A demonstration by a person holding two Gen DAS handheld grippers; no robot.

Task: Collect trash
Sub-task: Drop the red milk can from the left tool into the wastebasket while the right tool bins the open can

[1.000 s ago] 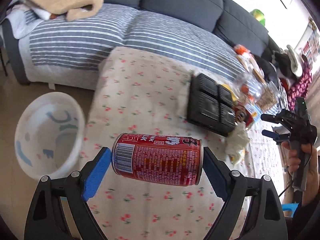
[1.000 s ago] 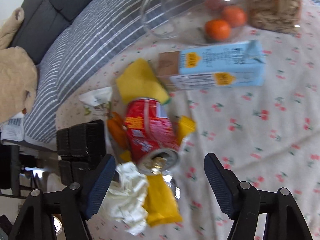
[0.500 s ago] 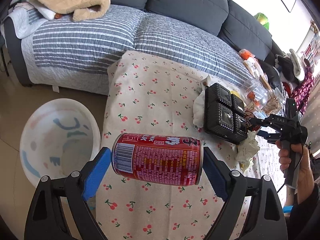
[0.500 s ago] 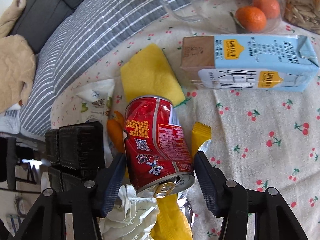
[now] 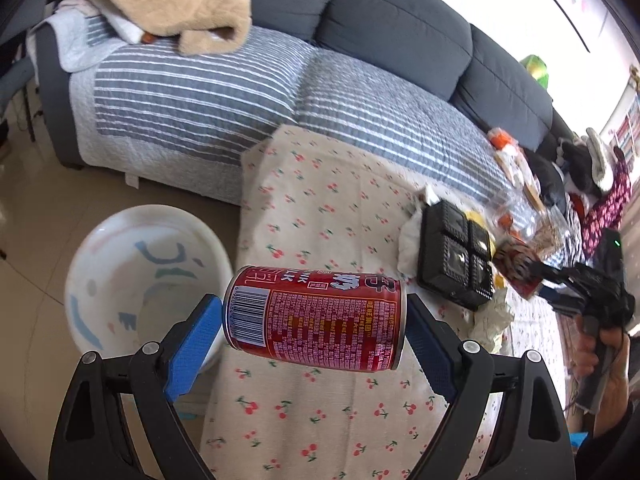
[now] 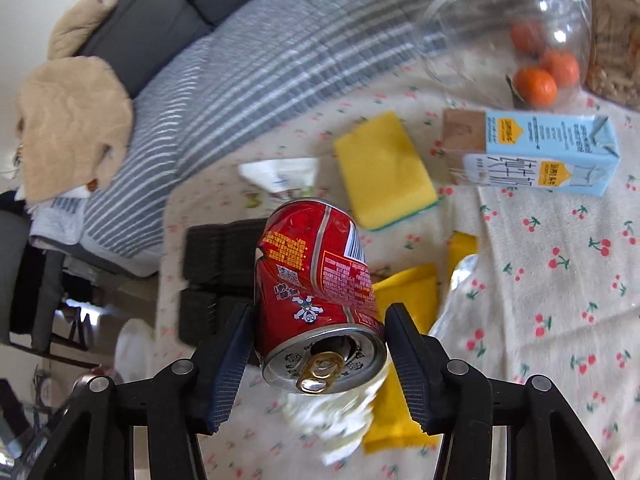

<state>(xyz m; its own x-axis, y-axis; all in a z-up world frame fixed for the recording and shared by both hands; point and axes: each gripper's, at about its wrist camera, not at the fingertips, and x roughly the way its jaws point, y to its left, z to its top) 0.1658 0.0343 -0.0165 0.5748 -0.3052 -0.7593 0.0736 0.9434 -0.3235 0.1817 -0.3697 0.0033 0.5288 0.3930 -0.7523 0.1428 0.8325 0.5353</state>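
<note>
Left gripper (image 5: 314,320): can (image 5: 316,318) lies crosswise between the fingers, above the table (image 5: 320,208). Basin (image 5: 136,280) on the floor to its left; tray (image 5: 456,260) ahead right; sofa (image 5: 360,92) beyond. Right gripper (image 6: 320,354): dented can (image 6: 316,280) between the fingers, pointing ahead. Sponge (image 6: 384,168) ahead; carton (image 6: 532,152) ahead right.

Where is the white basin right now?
In the left wrist view, the white basin sits on the floor at lower left, beside the cherry-print table's end, in front of the striped sofa and left of the held red can.
</note>
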